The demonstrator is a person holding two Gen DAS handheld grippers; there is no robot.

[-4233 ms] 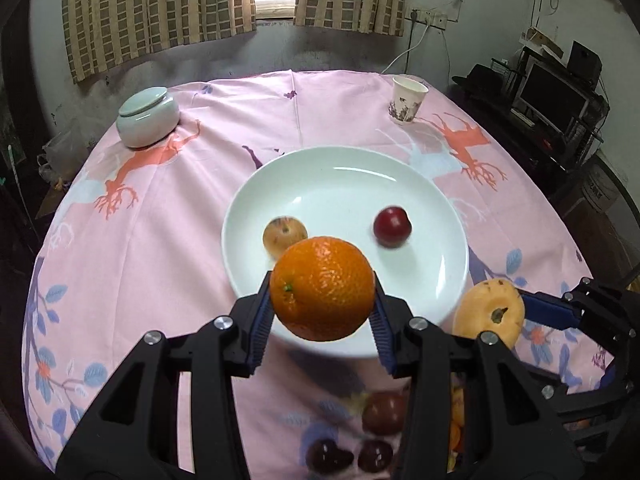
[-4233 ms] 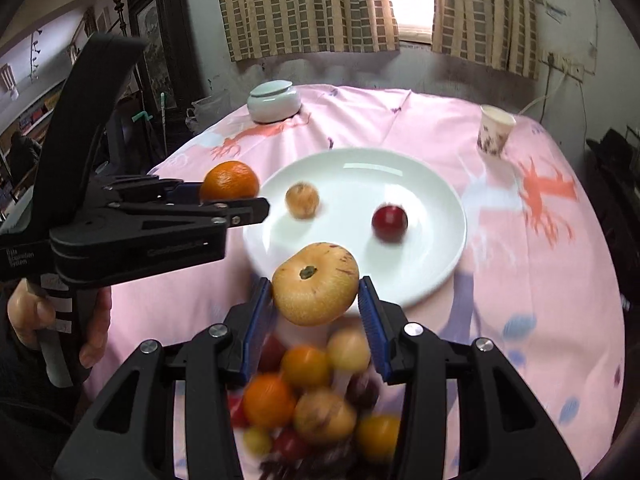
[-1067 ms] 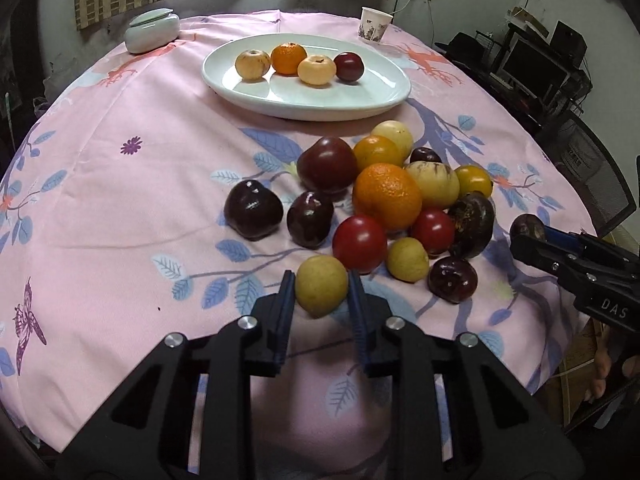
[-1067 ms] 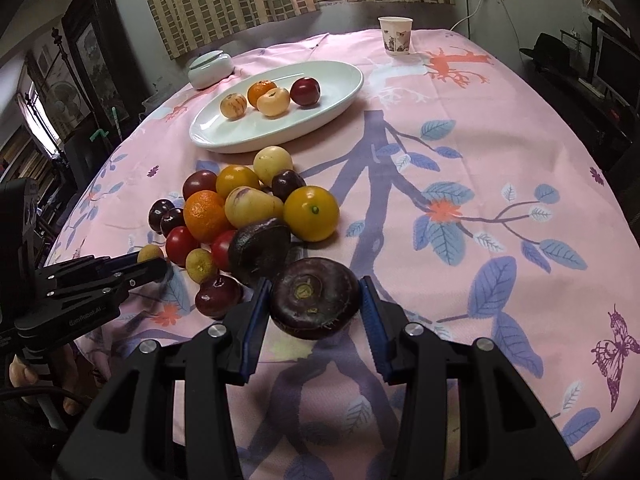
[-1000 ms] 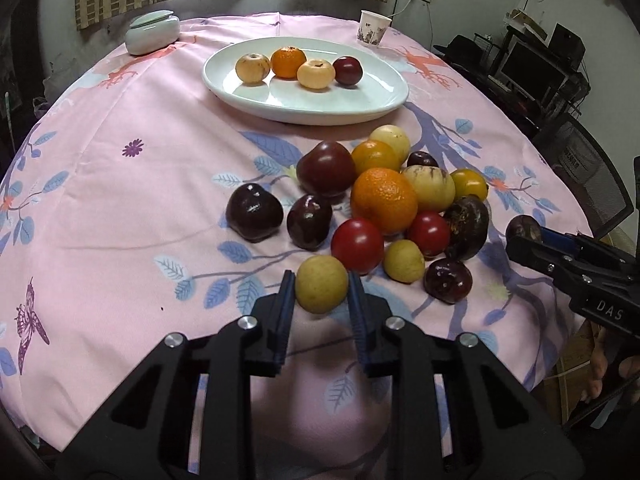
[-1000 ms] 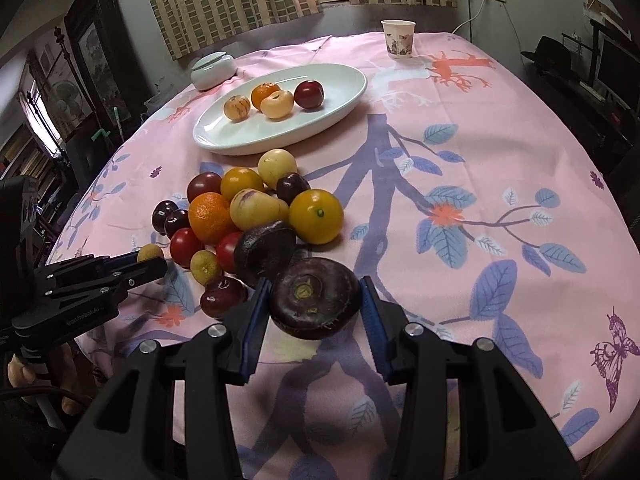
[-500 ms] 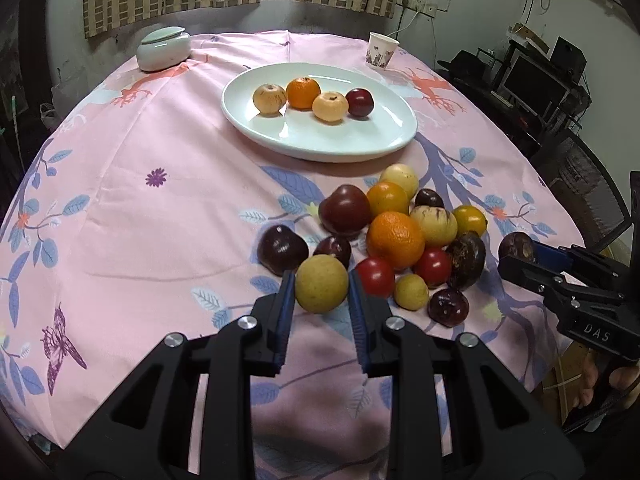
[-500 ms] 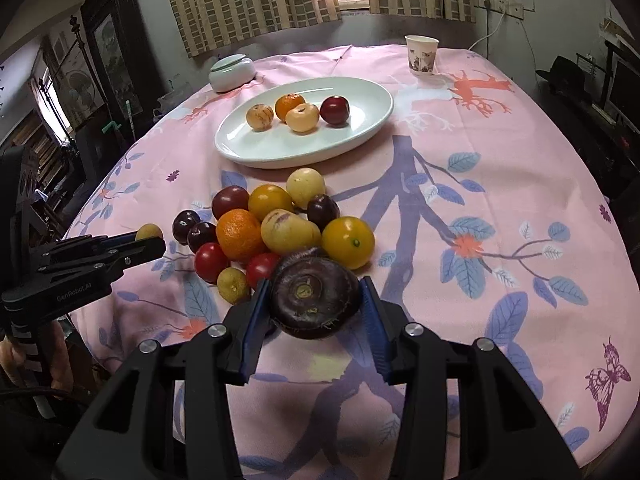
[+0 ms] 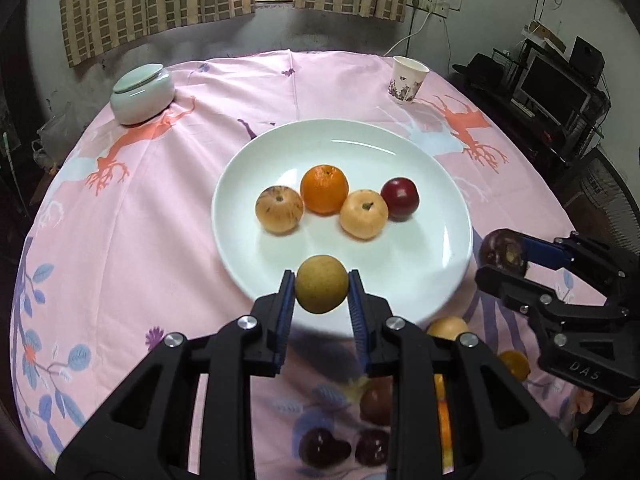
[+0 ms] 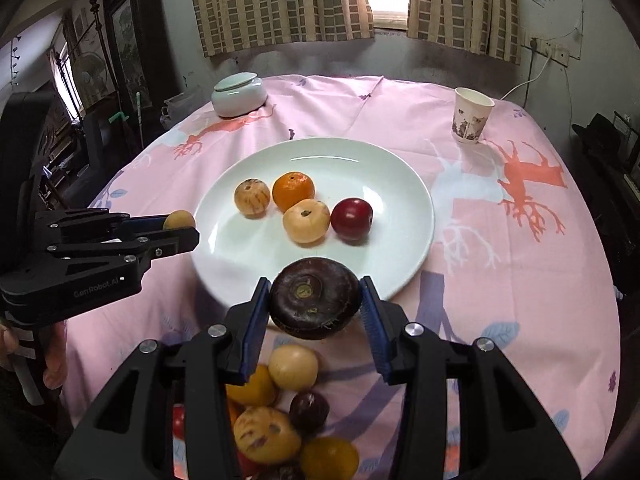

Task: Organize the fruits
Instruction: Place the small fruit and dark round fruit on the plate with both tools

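Fruits on the white plate [image 9: 420,152] sit in a loose row: a tan speckled fruit [image 9: 279,214], an orange [image 9: 324,189], a pale yellow fruit [image 9: 363,213] and a red plum [image 9: 399,199]. The left gripper [image 9: 321,290] is clamped on a small yellow-green fruit [image 9: 321,289], held above the plate's near rim. The right gripper [image 10: 315,300] is closed on a dark purple fruit [image 10: 315,298], also raised at the plate's near edge. Below both grippers a heap of loose fruit [image 10: 276,412] lies on the pink-clothed counter [image 9: 140,208]. Beyond the plate stand a lidded white jar [image 9: 142,94] and a paper cup [image 9: 407,79], well apart.
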